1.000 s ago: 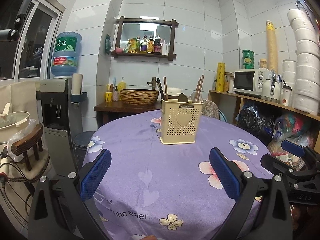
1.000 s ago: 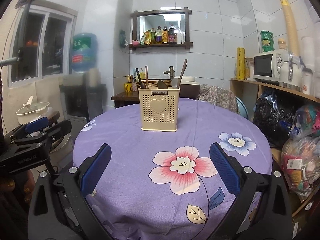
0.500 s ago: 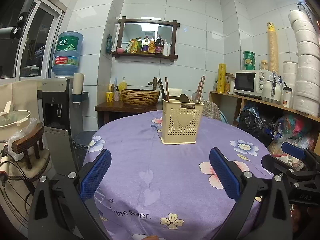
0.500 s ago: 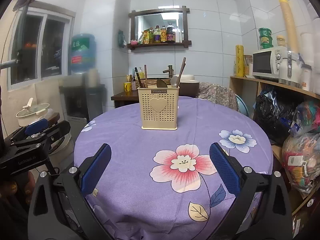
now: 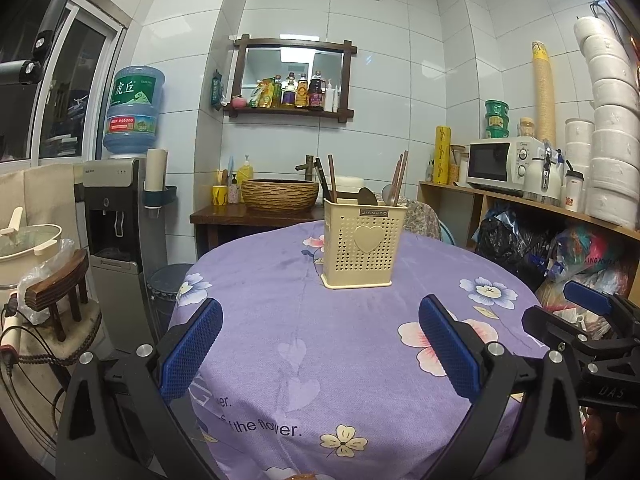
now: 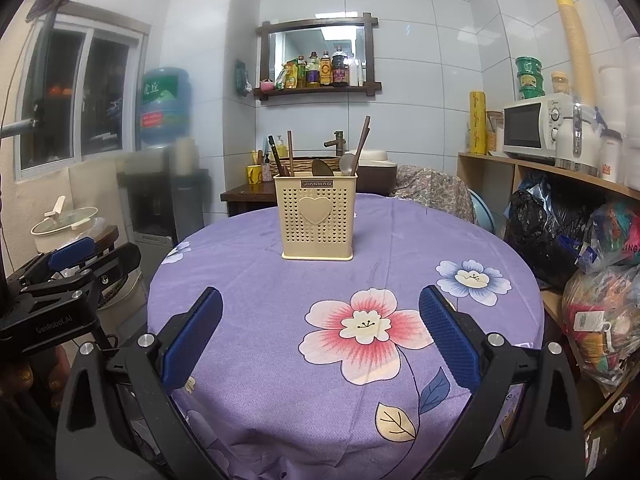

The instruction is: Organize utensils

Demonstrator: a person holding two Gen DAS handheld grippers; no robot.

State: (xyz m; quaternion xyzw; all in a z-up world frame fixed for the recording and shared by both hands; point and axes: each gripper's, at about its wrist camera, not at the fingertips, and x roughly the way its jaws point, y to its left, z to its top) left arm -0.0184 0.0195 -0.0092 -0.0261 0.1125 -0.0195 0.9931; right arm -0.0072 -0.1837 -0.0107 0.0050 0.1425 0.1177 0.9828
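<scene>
**Left wrist view: both grippers held back from a filled utensil caddy**

Left wrist view: a cream perforated plastic caddy with a heart emblem [image 5: 363,248] is seen standing upright on a round table covered by a purple flowered cloth [image 5: 280,320], toward the far middle of the table. The left gripper [image 5: 320,352] is held low at the near edge, its blue-padded fingers [image 5: 192,348] spread wide with nothing between them. The right gripper [image 6: 320,340] is likewise spread and empty in its own view, well apart from the caddy.

The caddy's long axis is vertical, its open mouth facing up and its heart face turned toward the cameras. Dark wooden chopsticks [image 5: 332,178] are seen rising from its left side, tilted slightly left. A second pair of brown chopsticks [image 6: 363,136] leans up and to the right. Two spoon bowls, a dark spoon [image 6: 321,168] and a metal spoon [image 6: 347,163], are seen poking just above the rim, handles down and hidden.

No loose utensils are visible on the cloth, so the sorting is judged either nearly done or to involve regrouping inside the caddy.

Risks are judged as follows. The caddy looks light and tall, so it could be tipped by a sideways pull on a leaning chopstick. The soft cloth could let it slide if nudged. Thin round chopsticks could be squeezed out of the pads or picked up one at a time.
</scene>
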